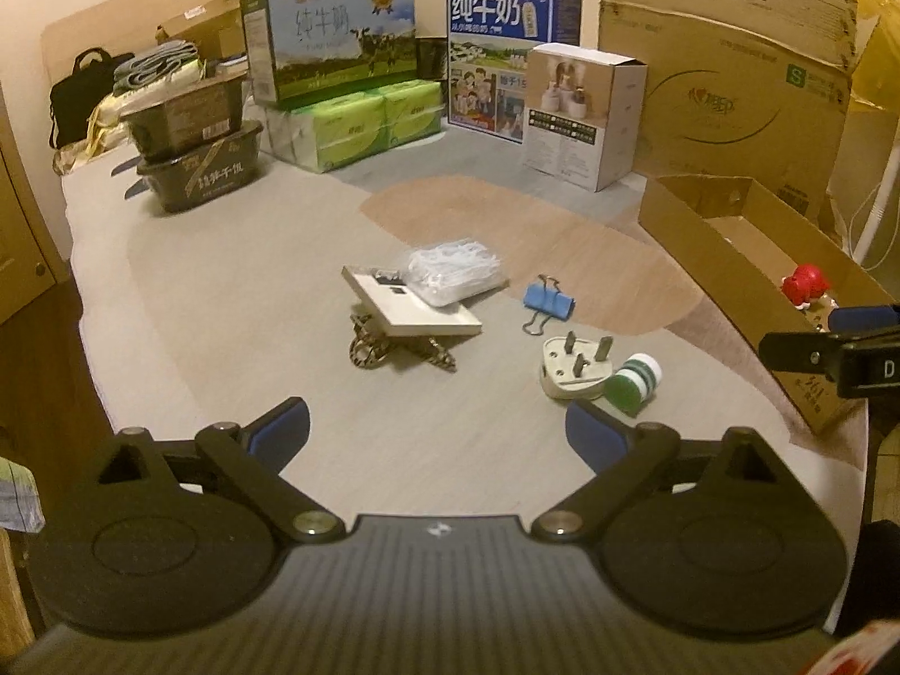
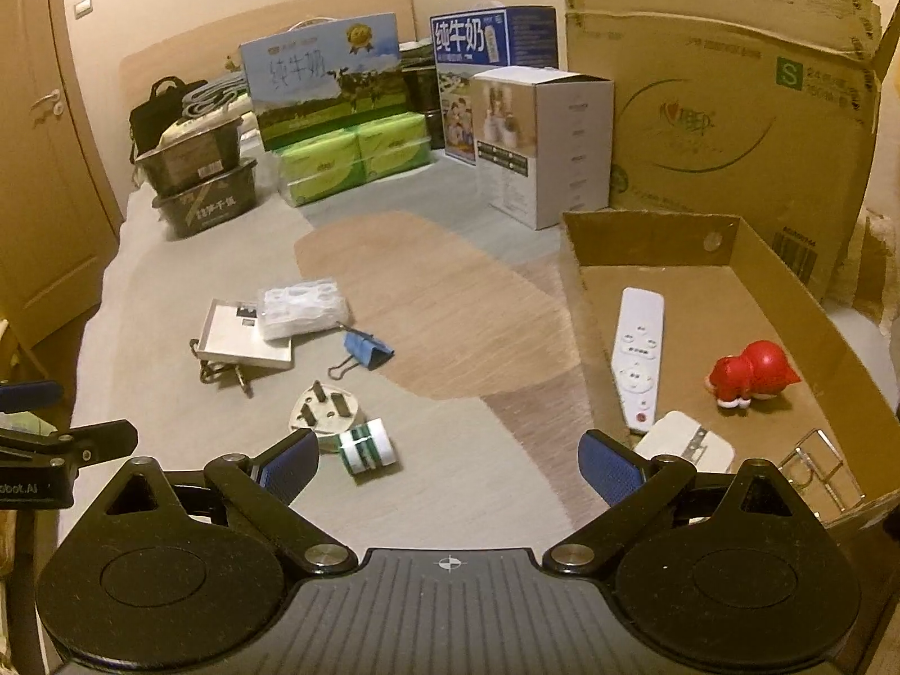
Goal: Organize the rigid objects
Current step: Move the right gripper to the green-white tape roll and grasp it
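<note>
Both grippers you hold hover level above the bedspread, jaws spread wide and empty.

Your left gripper [image 1: 437,433] faces the white plug [image 1: 574,371]; right gripper [image 2: 447,458] sits beside the cardboard tray [image 2: 574,304], plug left of the tray, green-striped bottle [image 2: 368,446] touching it.

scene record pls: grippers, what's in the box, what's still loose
left gripper: open, empty
right gripper: open, empty
cardboard box: white remote, red toy, white block, clear holder
loose on surface: plug, green-striped bottle, blue binder clip, white plate, clear bag
</note>
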`<state>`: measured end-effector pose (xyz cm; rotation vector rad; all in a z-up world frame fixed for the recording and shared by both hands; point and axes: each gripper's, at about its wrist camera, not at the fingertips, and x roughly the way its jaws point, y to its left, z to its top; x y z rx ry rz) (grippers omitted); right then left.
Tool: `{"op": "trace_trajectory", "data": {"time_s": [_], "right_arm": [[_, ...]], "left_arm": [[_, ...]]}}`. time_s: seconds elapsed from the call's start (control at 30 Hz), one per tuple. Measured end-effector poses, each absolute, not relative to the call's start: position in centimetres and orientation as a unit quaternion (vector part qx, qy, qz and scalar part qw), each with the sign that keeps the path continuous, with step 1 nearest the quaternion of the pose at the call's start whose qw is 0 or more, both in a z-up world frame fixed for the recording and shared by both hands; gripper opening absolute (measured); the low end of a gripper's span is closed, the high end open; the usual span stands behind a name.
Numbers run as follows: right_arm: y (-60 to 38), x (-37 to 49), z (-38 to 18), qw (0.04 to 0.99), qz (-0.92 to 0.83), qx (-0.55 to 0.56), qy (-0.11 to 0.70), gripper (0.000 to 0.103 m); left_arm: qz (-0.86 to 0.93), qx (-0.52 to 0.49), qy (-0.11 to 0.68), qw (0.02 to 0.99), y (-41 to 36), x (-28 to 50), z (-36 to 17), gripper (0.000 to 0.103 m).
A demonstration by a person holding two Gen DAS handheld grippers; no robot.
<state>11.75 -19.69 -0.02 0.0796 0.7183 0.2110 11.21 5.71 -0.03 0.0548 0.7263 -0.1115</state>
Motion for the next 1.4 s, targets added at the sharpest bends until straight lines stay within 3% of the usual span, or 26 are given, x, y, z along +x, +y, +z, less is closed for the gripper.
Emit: {"op": "trace_trajectory", "data": {"time_s": [0.33,0.97,1.4], "right_arm": [[-17.8,12.6,-1.2,0.928,0.114,0.036,0.353,0.098],[-15.6,15.9,-5.4,0.914,0.162,-0.009,0.373,0.098],[-14.9,17.7,-7.4,0.905,0.189,-0.03,0.38,0.08]], "left_arm": [[-0.043,0.021,0.364,0.93,7.2,12.6,-1.4,0.102],[-0.055,0.009,0.388,0.92,6.4,16.0,-4.4,0.102],[-0.063,0.009,0.393,0.917,5.6,17.4,-5.8,0.102]]}}
